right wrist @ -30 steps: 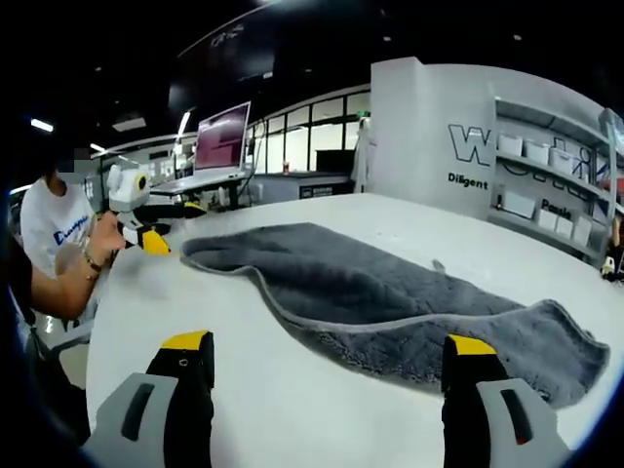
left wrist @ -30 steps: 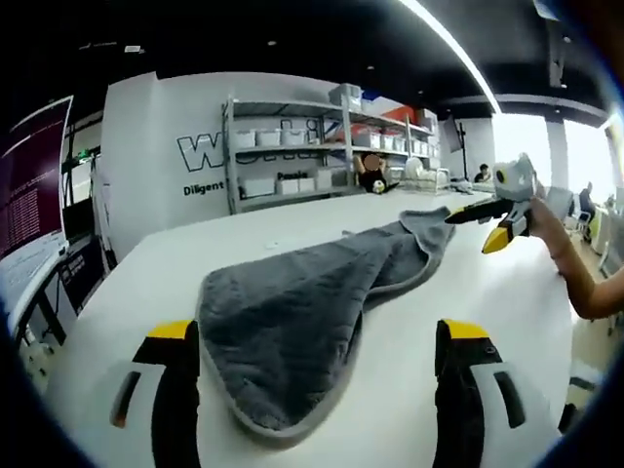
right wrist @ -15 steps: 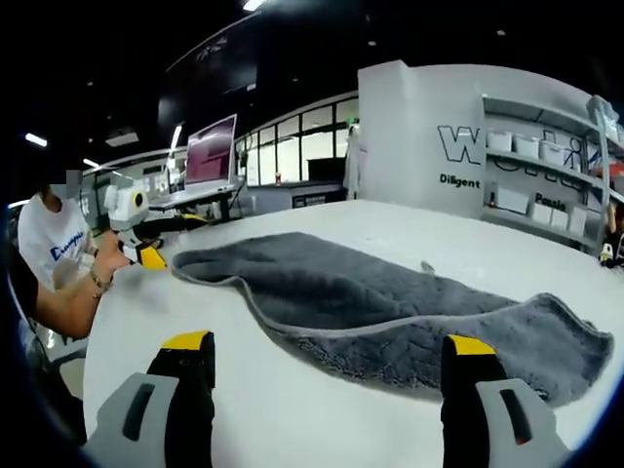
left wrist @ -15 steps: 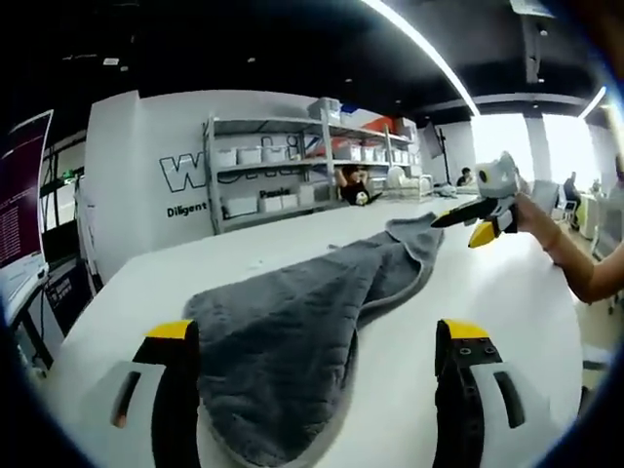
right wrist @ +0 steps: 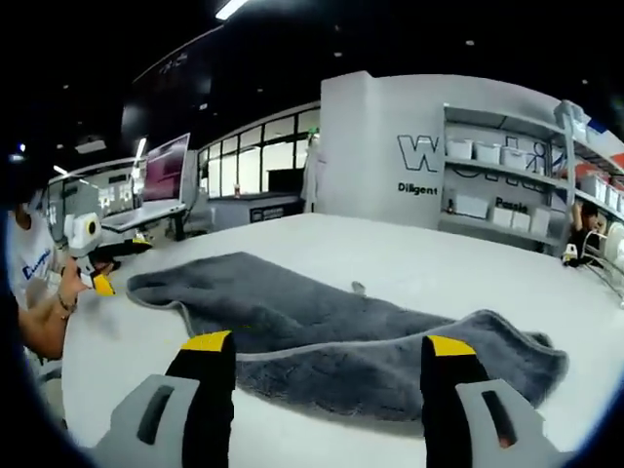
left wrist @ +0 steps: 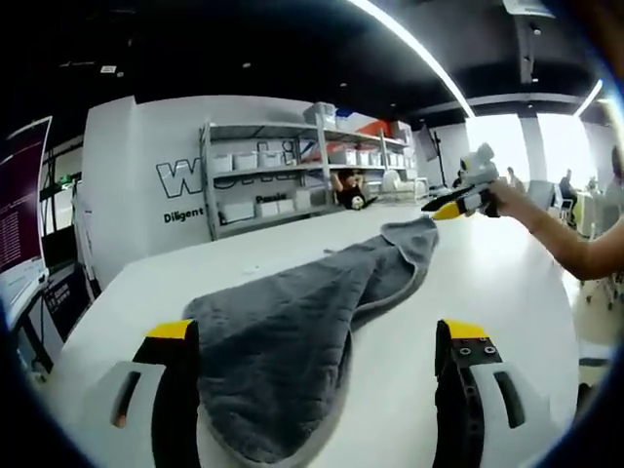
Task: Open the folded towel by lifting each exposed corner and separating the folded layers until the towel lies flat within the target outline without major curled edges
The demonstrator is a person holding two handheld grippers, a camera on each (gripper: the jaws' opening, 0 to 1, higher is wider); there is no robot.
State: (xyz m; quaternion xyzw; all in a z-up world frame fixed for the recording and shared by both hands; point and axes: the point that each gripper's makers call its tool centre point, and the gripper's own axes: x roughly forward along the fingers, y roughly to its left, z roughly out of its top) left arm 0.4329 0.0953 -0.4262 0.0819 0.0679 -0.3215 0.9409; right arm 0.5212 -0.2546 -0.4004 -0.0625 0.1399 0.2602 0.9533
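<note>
Your left gripper view sits low over one end of the white table [left wrist: 507, 283], looking along the length of the grey towel [left wrist: 292, 331], whose near end lies between the two jaws at the bottom. It faces the shelving rack [left wrist: 292, 175] against the lettered wall, and your right gripper [left wrist: 441, 208] comes into it from the right, above the towel's far end. Your right gripper view looks from the opposite end of the table [right wrist: 409, 263], low and close, the towel [right wrist: 322, 336] running crosswise just past the jaws. Both views share the towel, tabletop, lettered wall and shelves; the left gripper [right wrist: 100, 285] appears at the towel's far-left end
</note>
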